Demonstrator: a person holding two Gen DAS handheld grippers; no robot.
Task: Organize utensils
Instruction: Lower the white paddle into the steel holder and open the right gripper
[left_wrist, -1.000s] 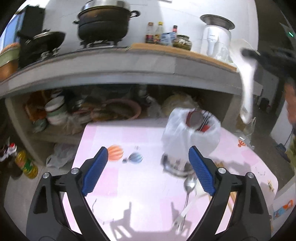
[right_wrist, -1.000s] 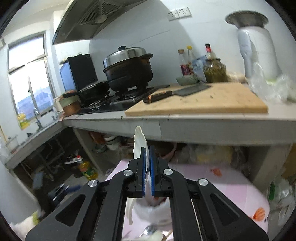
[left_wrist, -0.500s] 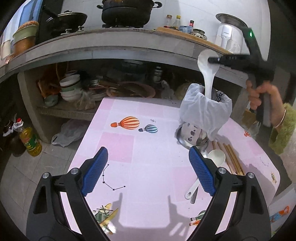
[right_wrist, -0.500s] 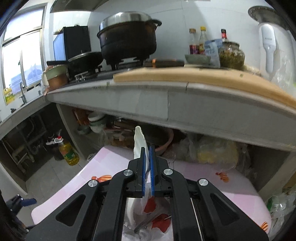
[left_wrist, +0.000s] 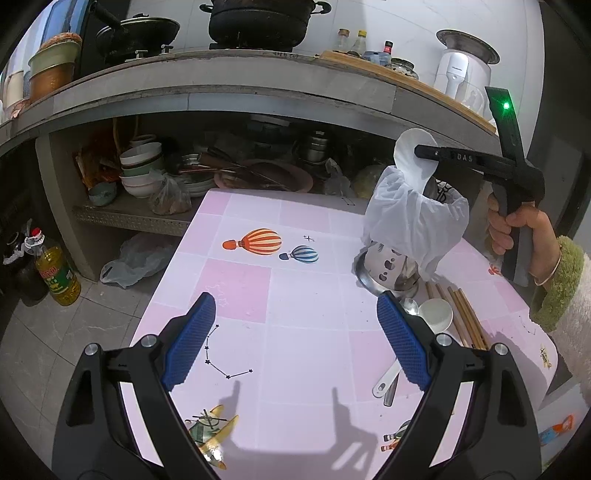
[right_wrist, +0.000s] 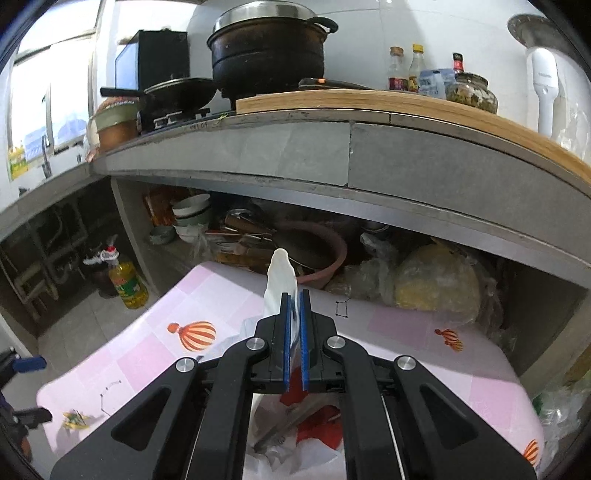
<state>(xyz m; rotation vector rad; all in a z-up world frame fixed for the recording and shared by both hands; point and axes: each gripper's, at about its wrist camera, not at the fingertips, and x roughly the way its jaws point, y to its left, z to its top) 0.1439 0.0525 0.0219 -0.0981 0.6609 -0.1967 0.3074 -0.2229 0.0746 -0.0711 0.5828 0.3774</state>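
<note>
Right hand-held gripper (right_wrist: 293, 343) clenched on white spoon (left_wrist: 413, 159), bowl up, handle inside bag-lined holder (left_wrist: 413, 225); lower straight, release once seated. Left hand-held gripper (left_wrist: 295, 343) released, idle above counter (left_wrist: 306, 354); spoons, chopsticks (left_wrist: 461, 314) beside holder

The right hand-held gripper (left_wrist: 419, 152) has lowered its clamped white spoon (left_wrist: 413, 162) from counter height until its handle end dips into the bag-lined utensil holder (left_wrist: 413, 221), while the left hand-held gripper (left_wrist: 295, 332) has drawn back from the holder across the table (left_wrist: 295, 295).
</note>
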